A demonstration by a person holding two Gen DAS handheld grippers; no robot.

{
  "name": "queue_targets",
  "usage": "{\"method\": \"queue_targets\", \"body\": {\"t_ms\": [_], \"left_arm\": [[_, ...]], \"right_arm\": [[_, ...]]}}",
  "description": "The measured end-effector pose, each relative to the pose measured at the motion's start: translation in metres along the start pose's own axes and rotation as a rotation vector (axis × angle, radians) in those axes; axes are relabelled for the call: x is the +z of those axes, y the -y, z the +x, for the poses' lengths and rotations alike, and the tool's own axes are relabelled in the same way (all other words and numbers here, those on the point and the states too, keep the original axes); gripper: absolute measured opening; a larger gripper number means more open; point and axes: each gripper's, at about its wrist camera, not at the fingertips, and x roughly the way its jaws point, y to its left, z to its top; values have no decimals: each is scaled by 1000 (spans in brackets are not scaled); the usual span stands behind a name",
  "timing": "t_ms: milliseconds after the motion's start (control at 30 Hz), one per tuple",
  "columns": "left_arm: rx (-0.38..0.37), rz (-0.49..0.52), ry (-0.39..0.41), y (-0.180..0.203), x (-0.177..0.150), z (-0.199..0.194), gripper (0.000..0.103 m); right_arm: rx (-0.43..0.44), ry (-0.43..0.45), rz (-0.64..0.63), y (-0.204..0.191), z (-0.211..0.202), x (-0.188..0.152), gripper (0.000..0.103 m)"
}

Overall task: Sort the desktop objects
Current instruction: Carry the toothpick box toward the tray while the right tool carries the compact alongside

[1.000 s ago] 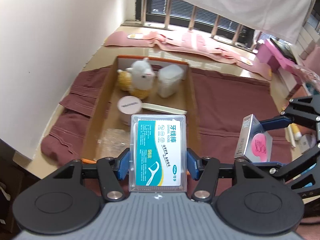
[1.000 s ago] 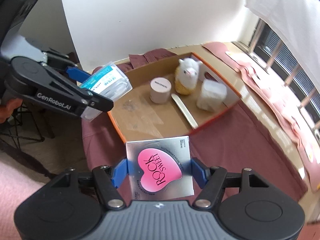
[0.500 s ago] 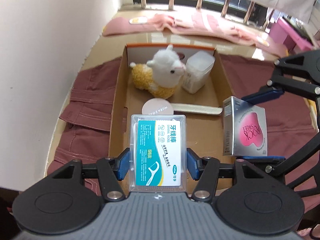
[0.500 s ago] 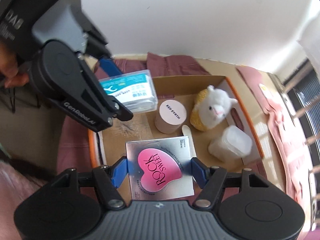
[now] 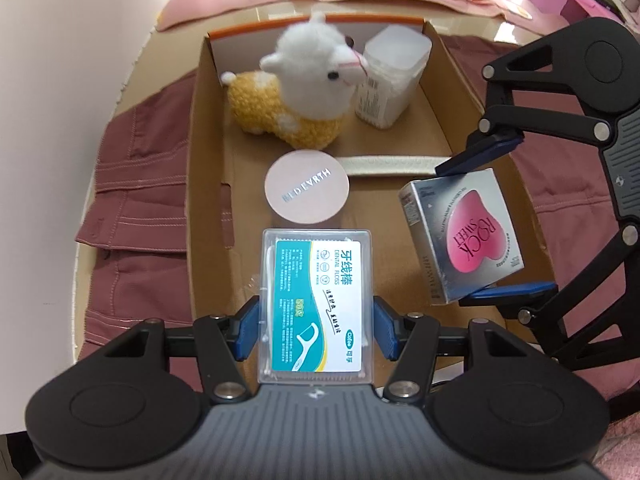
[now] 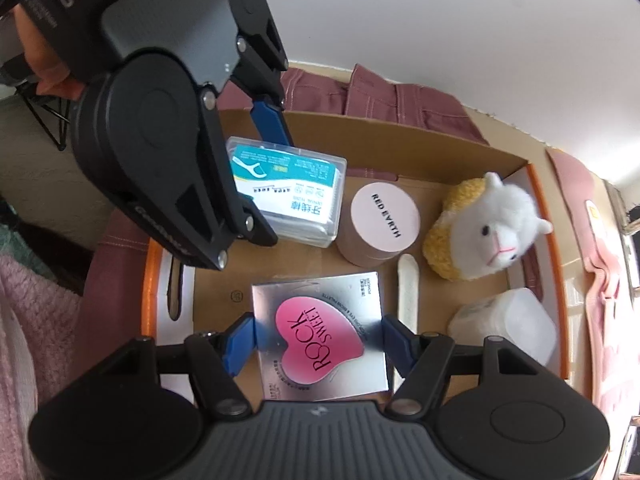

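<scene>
The left gripper (image 5: 316, 328) is clamped on a clear dental floss box (image 5: 316, 300) with a teal and white label, its blue pads pressing the box's two long sides, and holds it above the near end of an open cardboard box (image 5: 208, 184). That cardboard box sits on a maroon cloth (image 5: 136, 168) spread over the table. Inside it, just beyond the floss box, stands a round pink jar (image 5: 307, 186) with a flat lid; behind the jar lies a pale nail file (image 5: 392, 161), and at the far end a white and yellow plush alpaca (image 5: 304, 92) stands next to a translucent cotton swab container (image 5: 390, 76). Further right, the right gripper (image 6: 319, 343) grips a silver box with a pink heart (image 6: 320, 336) — its pads closed on the two opposite edges — and holds it over the near right part of the cardboard box, close beside the floss box but not touching it. In the right wrist view the alpaca faces the swab container.
</scene>
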Motion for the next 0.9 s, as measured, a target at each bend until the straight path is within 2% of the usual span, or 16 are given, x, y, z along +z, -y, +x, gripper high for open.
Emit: {"method": "queue_targets", "body": {"t_ms": [500,900], "left_arm": [[-2,-7,-68,-4,9,25,58],[-1,22,-87,-3,14,37,58]], "right_arm": [[49,-15,-8,10,26,-3,67],[77,-56,-10,17,46,-2,67]]}}
